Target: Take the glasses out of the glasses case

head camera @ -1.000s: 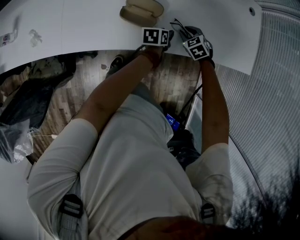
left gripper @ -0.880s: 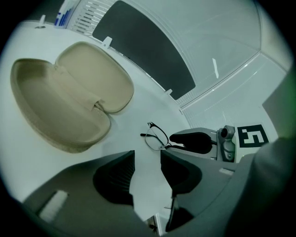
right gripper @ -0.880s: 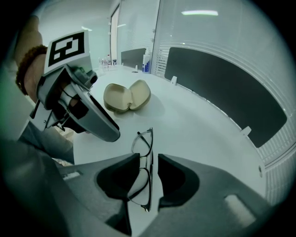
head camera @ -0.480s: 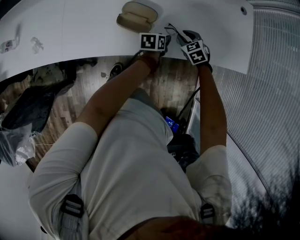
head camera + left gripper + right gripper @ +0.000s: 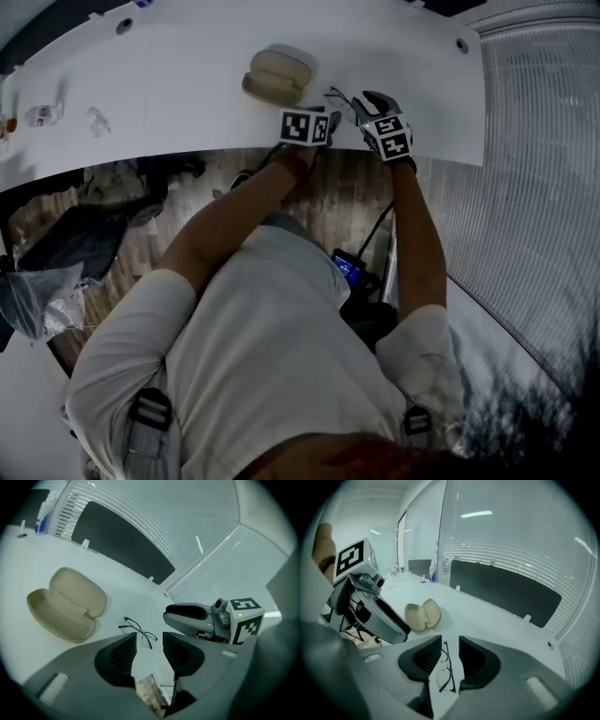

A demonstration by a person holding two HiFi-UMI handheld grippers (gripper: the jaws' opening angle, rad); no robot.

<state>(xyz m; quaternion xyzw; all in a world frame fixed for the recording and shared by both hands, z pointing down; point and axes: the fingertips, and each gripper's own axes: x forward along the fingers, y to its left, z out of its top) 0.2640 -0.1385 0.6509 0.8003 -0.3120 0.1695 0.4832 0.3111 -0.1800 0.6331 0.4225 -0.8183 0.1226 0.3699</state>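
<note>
The long white table [image 5: 187, 66] carries everything. The beige clamshell glasses case [image 5: 65, 604] lies open and empty a little in from the near edge. The left gripper [image 5: 150, 641] and the right gripper [image 5: 450, 644] hang side by side over that near edge. Each has its jaws apart with nothing between the pads. The right gripper's view looks down through its gap at the thin black wire-framed glasses [image 5: 140, 630]. They rest flat on the table, just beside the case on the side toward the right-hand end, and touch neither the case nor either gripper. The task itself looks done, so the step in hand is probably a clean retreat. To do that well, keep both pairs of jaws parted and lift straight up rather than sweeping sideways, since the right gripper sits closest over the frame and its thin temple arms could catch. Pull back toward the near edge, away from the case lid, so nothing gets nudged.
</note>
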